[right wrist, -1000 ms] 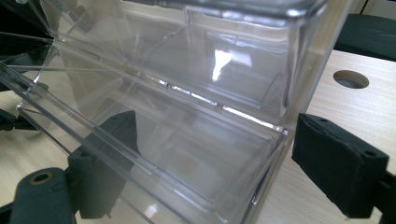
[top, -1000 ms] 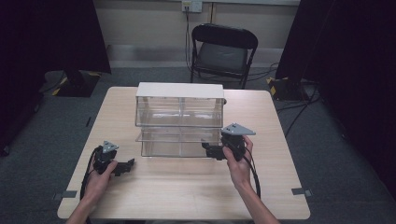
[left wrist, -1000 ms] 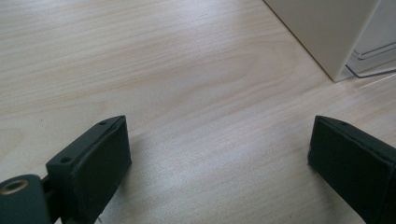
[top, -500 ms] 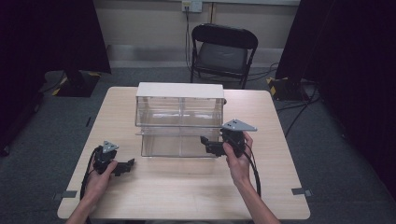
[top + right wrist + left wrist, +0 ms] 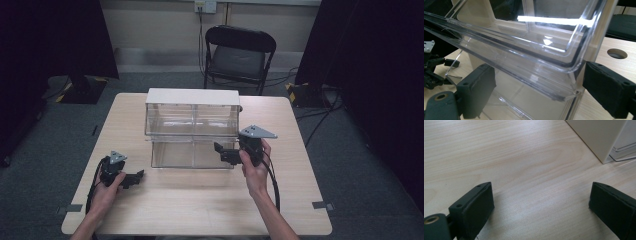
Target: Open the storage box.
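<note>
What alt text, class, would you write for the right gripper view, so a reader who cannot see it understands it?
The right gripper, its two black jaws open, faces the lower corner of a clear plastic drawer unit on a pale wooden table. The left gripper rests on the table farther off.

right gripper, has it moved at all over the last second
Yes, slightly. In the high view the right gripper has shifted up-left, closer to the clear drawer unit's lower front corner.

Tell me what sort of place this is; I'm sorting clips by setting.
Likely a lab or studio set up for recording: dark curtains at both sides, a lone wooden table on grey carpet, a folding chair, cables on the floor.
</note>
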